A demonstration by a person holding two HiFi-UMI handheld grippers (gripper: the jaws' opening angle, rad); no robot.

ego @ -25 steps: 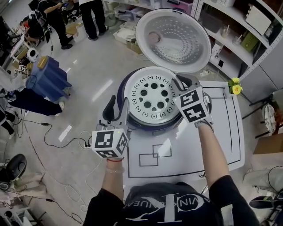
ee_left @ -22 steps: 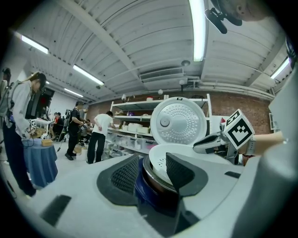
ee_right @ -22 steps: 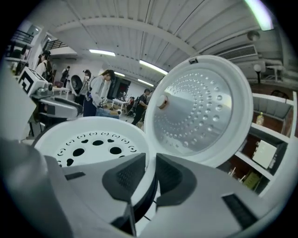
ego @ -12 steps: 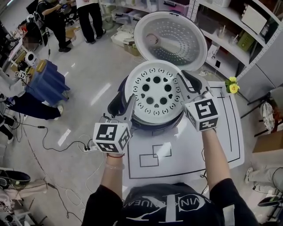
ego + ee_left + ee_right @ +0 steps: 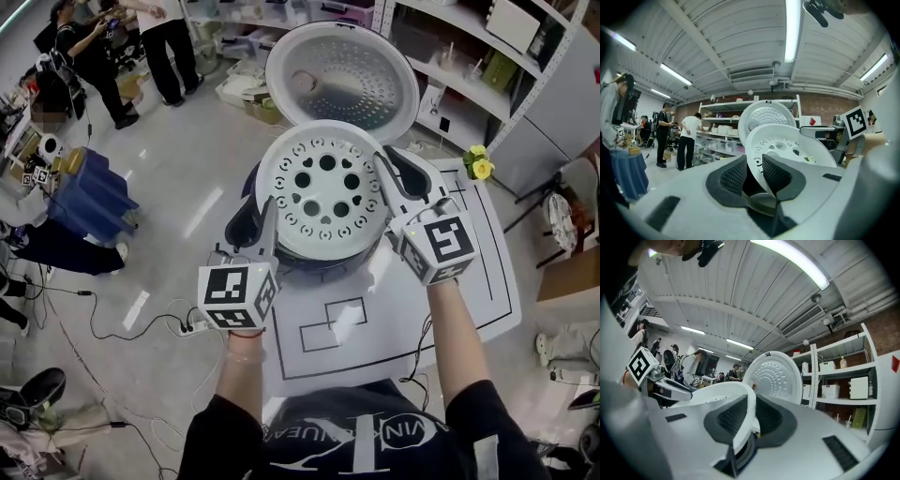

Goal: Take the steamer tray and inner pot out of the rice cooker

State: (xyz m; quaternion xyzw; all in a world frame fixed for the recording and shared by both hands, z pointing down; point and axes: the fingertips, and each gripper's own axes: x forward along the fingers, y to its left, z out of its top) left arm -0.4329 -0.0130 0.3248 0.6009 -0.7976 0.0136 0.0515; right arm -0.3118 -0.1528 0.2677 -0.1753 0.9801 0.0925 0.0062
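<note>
The white perforated steamer tray (image 5: 323,187) hangs just above the dark rice cooker (image 5: 240,217), whose round lid (image 5: 342,75) stands open behind. My left gripper (image 5: 267,223) has just been closing its jaws, and they now pinch the tray's left rim (image 5: 787,145) between the pads. The right gripper (image 5: 390,185) has also tightened a little and is shut on the right rim (image 5: 717,392). Beyond the jaws, both gripper views show the open lid (image 5: 764,117) (image 5: 776,373). The tray hides the inner pot.
The cooker stands on a white table (image 5: 469,281) marked with black outlines, a yellow flower (image 5: 481,167) at its far right corner. Shelves (image 5: 487,56) run behind, people stand at the far left, and a blue bin (image 5: 89,197) and cables lie on the floor.
The tray has come up out of the cooker, lifted with the right gripper. The left jaws, wide beside the left rim before, have closed onto it.
</note>
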